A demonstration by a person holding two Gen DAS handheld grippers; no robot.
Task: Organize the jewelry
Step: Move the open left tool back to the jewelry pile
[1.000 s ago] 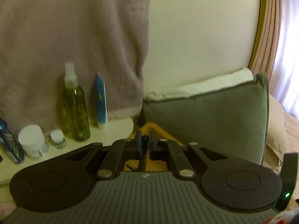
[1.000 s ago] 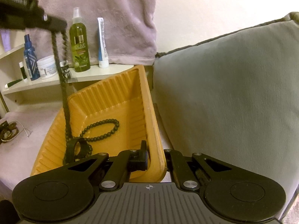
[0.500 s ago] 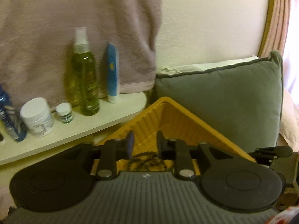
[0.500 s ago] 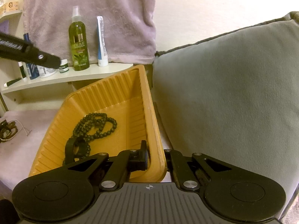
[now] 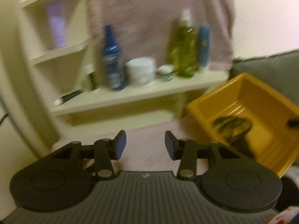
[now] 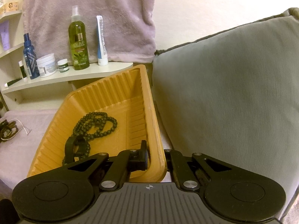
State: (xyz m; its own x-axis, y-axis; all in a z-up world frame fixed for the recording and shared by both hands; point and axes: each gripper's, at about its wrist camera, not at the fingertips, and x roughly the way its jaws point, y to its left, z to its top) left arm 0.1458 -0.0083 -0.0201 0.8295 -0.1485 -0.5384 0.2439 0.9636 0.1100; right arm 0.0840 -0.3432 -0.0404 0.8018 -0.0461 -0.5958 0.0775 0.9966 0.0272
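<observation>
Right gripper (image 6: 156, 158) clamped on near wall of yellow tray (image 6: 104, 95), prob. steadying it; black bead necklace (image 6: 93, 125) just ahead inside; left gripper (image 5: 145, 145) opening, empty, tray off to its right, more jewelry (image 6: 7, 132) far left on cloth.

**Black beads lying in the tilted yellow tray**

A yellow plastic tray (image 6: 104, 100) with ribbed walls is sitting tipped on the pale pink cover, its right rim leaning against a grey cushion. A black beaded necklace (image 6: 95, 125) is lying coiled in loose loops on the tray's floor, toward the near left side, with a black ring-shaped piece (image 6: 72, 147) resting on its lower end. A small heap of dark jewelry (image 6: 7, 130) is lying on the cover well apart, left of the tray.
</observation>
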